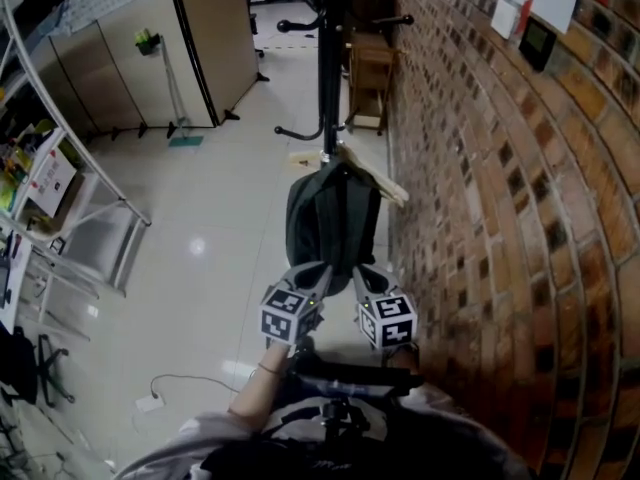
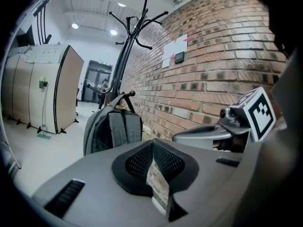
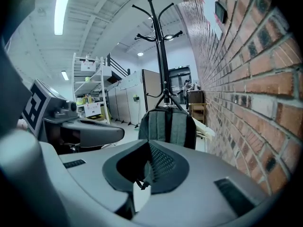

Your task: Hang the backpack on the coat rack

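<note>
A dark grey-green backpack point(image 1: 330, 218) hangs by its top handle from a low hook of the black coat rack point(image 1: 329, 68), close to the brick wall. Its padded straps face me in the left gripper view point(image 2: 113, 129) and the right gripper view point(image 3: 168, 126). My left gripper point(image 1: 313, 274) and right gripper point(image 1: 362, 276) are side by side just in front of the bag's lower edge, apart from it. The left gripper's point(image 2: 154, 174) jaws are shut with nothing in them. The right gripper's point(image 3: 144, 174) jaws are shut too, and empty.
The brick wall point(image 1: 480, 188) runs along the right. A pale wooden piece point(image 1: 385, 183) sticks out beside the bag. A wooden chair point(image 1: 368, 78) stands behind the rack, cabinets point(image 1: 200, 38) at the back left, a metal shelf point(image 1: 60, 198) at left, a cable point(image 1: 170, 388) on the floor.
</note>
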The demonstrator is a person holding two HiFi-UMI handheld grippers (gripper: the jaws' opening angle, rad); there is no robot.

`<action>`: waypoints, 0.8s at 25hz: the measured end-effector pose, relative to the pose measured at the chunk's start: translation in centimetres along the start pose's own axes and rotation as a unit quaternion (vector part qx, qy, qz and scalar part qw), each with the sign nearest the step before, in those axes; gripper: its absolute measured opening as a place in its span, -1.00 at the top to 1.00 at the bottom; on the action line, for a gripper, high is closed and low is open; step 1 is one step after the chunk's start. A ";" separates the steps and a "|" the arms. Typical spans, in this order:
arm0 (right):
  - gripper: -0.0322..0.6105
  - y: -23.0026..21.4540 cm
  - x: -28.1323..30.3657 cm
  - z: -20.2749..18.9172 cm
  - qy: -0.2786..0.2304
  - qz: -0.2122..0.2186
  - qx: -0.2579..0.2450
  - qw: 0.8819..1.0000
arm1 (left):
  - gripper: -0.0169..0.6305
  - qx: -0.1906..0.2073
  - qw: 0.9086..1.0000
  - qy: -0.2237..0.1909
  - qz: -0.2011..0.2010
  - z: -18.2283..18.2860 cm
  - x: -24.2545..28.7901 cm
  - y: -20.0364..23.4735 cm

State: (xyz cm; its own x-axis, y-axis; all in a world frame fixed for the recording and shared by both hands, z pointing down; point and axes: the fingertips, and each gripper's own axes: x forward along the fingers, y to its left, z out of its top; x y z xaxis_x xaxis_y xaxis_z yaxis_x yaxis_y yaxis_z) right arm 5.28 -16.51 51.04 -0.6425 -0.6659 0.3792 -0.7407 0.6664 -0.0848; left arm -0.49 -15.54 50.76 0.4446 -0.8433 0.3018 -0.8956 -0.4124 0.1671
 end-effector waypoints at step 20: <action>0.86 1.6 -0.9 -0.7 -0.013 0.027 -0.012 0.999 | 0.94 0.000 1.000 -0.007 0.018 -1.1 -1.6 -1.1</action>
State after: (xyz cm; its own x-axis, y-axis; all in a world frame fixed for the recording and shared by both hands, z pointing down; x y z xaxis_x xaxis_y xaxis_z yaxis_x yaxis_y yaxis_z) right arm 4.81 -14.67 51.22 -0.6860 -0.6377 0.3503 -0.7009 0.7085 -0.0829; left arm -0.16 -13.34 51.14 0.4111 -0.8629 0.2939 -0.9113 -0.3809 0.1564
